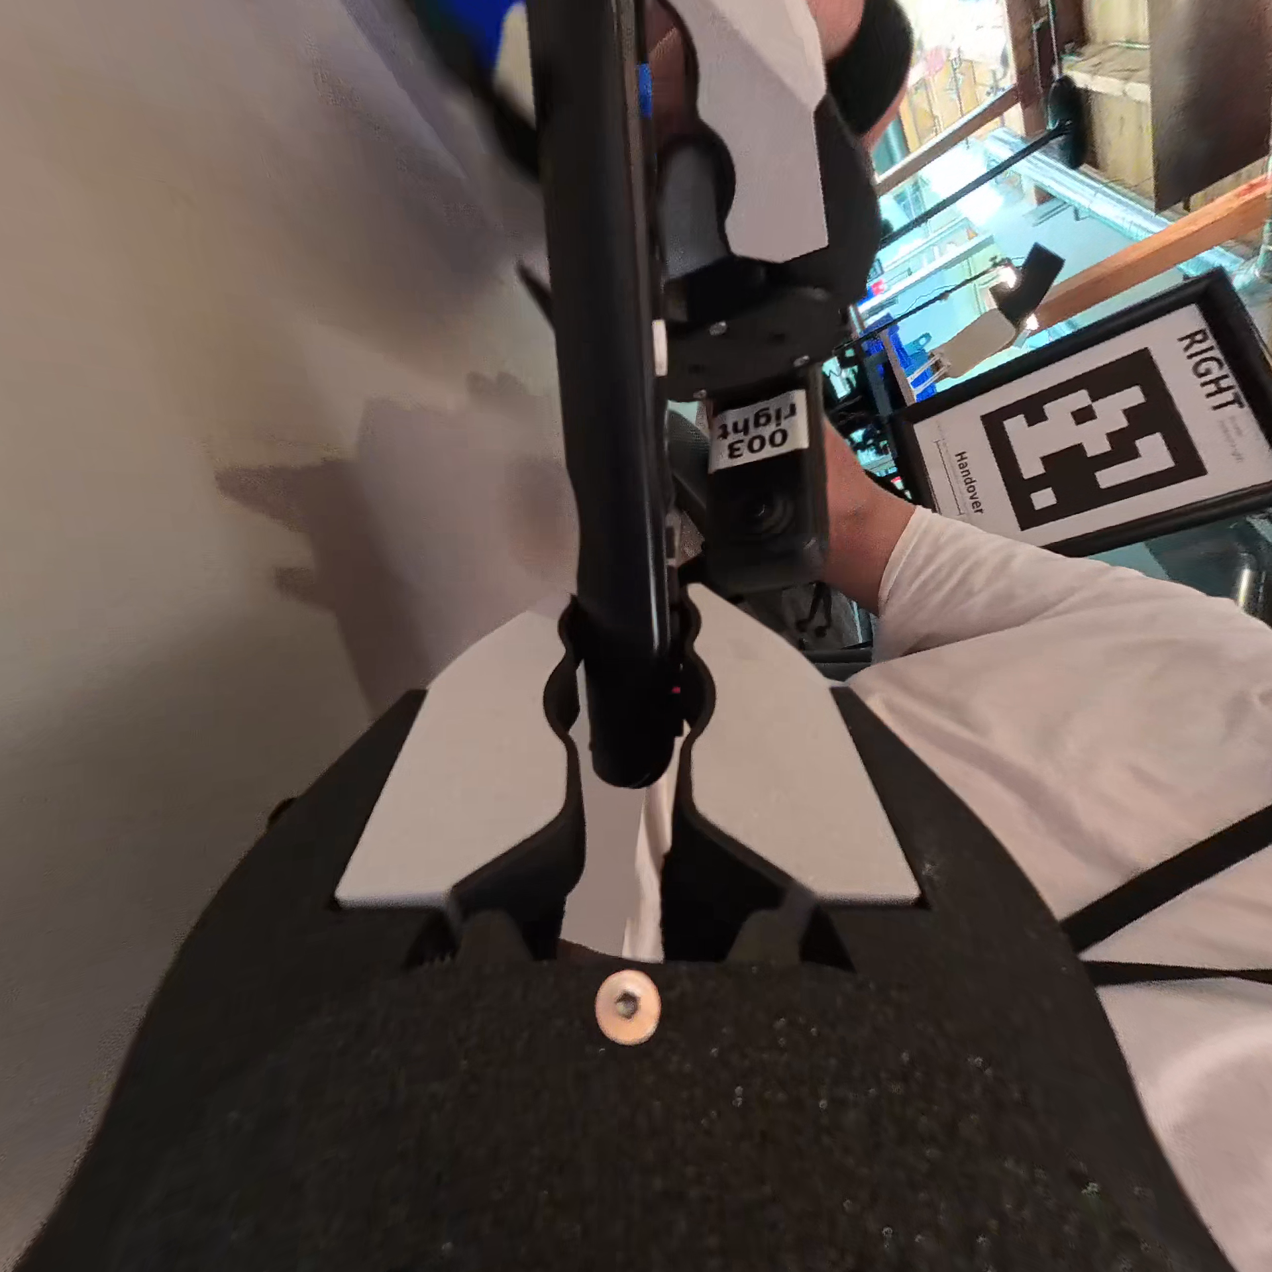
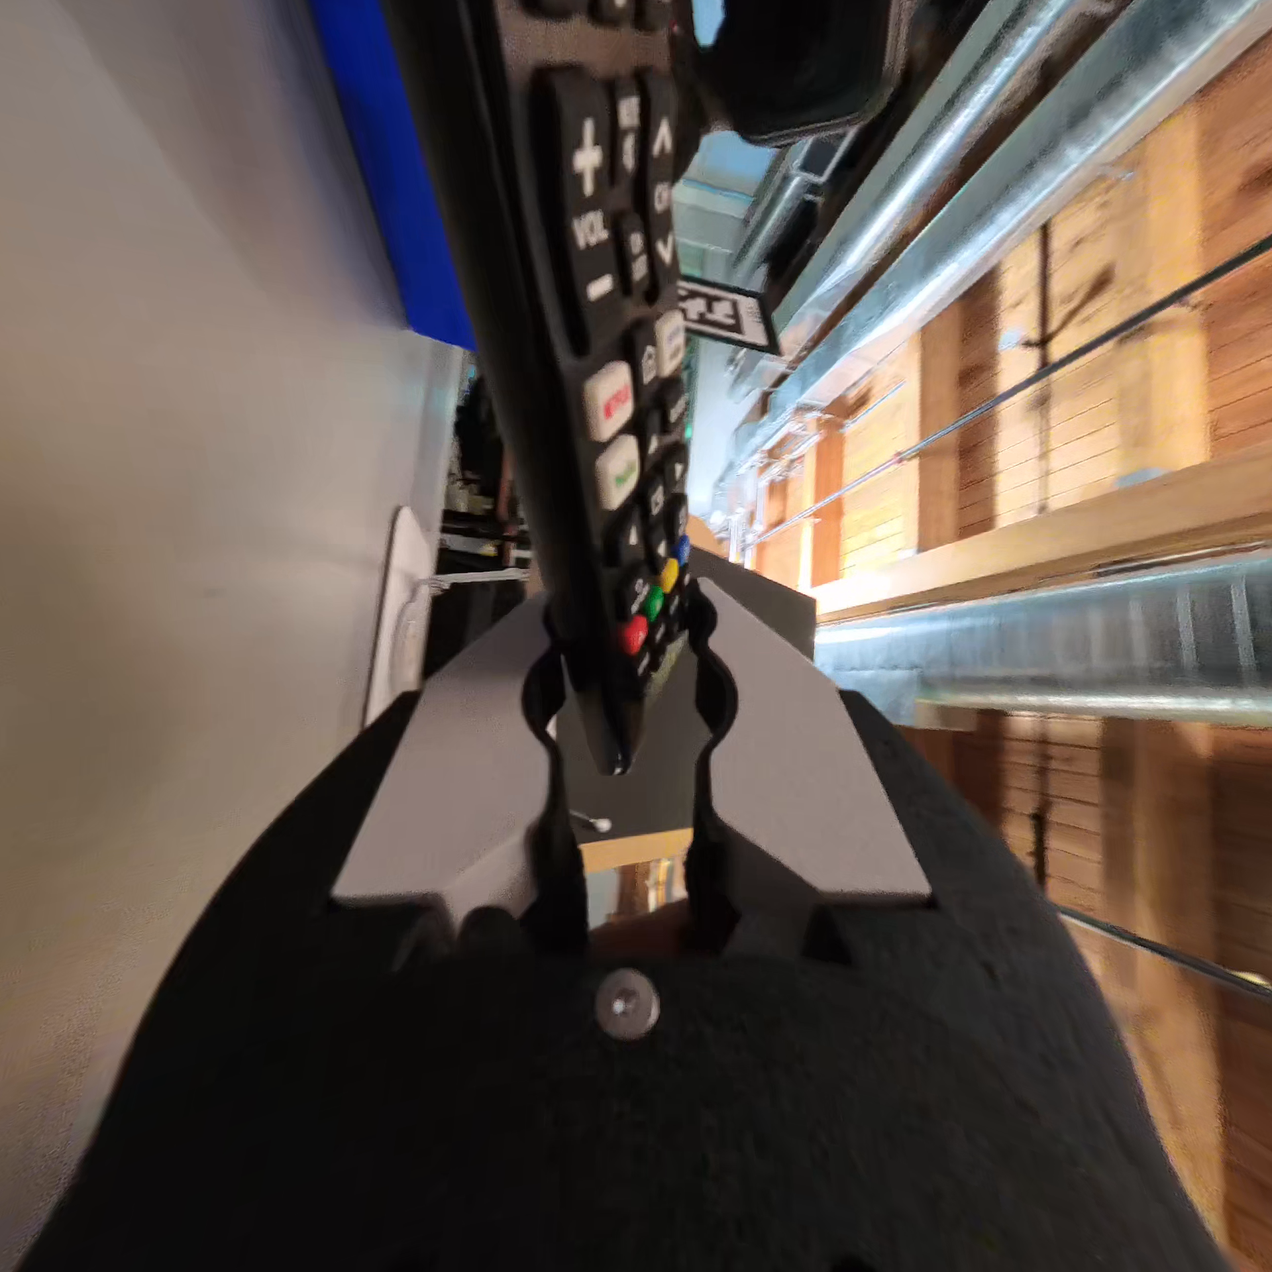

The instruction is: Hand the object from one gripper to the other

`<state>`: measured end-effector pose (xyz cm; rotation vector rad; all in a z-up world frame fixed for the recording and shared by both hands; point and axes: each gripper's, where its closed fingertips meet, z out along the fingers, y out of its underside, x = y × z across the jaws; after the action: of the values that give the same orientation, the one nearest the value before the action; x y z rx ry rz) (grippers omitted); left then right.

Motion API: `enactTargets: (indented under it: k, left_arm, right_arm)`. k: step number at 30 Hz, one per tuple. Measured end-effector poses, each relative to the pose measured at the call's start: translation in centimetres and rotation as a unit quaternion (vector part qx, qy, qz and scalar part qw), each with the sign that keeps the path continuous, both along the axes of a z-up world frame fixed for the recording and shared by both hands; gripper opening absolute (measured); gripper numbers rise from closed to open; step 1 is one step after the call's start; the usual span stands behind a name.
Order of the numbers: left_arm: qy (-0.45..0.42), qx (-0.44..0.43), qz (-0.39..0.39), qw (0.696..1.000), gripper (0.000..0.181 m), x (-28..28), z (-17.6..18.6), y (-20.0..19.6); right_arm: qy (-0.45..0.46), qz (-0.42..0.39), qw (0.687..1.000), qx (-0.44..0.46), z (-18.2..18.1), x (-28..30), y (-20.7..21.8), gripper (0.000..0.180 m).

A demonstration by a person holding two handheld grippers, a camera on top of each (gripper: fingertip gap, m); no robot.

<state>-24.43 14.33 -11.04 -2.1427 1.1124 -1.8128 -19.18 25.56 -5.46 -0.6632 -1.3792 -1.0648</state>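
A long black remote control is held between both grippers in mid-air. In the left wrist view I see its plain back. My left gripper is shut on one end of it. The right gripper's pale fingers and camera block show at the remote's far end. In the right wrist view the remote shows its button side with coloured keys. My right gripper is shut on that end. The left gripper's camera shows at the top, at the remote's far end.
A black-framed marker sign stands at the right behind a person's white sleeve. A pale surface fills the left. Wooden beams and metal ducts and a blue panel show behind.
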Motion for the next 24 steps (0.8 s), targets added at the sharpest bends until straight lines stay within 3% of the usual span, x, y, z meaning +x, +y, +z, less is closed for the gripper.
enactTargets:
  k: [5, 8, 14, 16, 20, 24]
  left_arm:
    - [-0.040, 0.008, 0.014, 0.999, 0.026, 0.3, 1.0, 0.8]
    - [-0.064, 0.064, 0.047, 0.995, 0.033, 0.1, 1.8, 2.2]
    - [-0.155, 0.177, 0.145, 0.961, 0.076, -1.0, 5.8, 5.1]
    - [-0.143, 0.253, 0.184, 0.939, 0.088, -1.4, 6.0, 6.3]
    - [-0.018, 0.422, 0.220, 0.879, 0.095, -1.6, 3.9, 8.2]
    - [0.004, 0.446, 0.219, 0.868, 0.092, -0.7, 3.6, 7.8]
  right_arm:
    - [0.012, -0.005, 1.000, 0.013, 0.9, 0.9, -0.1, 0.028]
    - [0.028, -0.017, 0.999, -0.007, 0.8, 1.6, 0.4, 0.023]
    - [0.076, -0.050, 0.994, -0.067, 0.2, 4.4, 2.1, 0.021]
    - [0.103, -0.074, 0.986, -0.105, -0.2, 5.7, 3.0, 0.021]
    - [0.131, -0.090, 0.968, -0.197, -2.4, 6.2, 3.7, 0.021]
    - [0.124, -0.086, 0.962, -0.228, -3.6, 4.8, 3.4, 0.021]
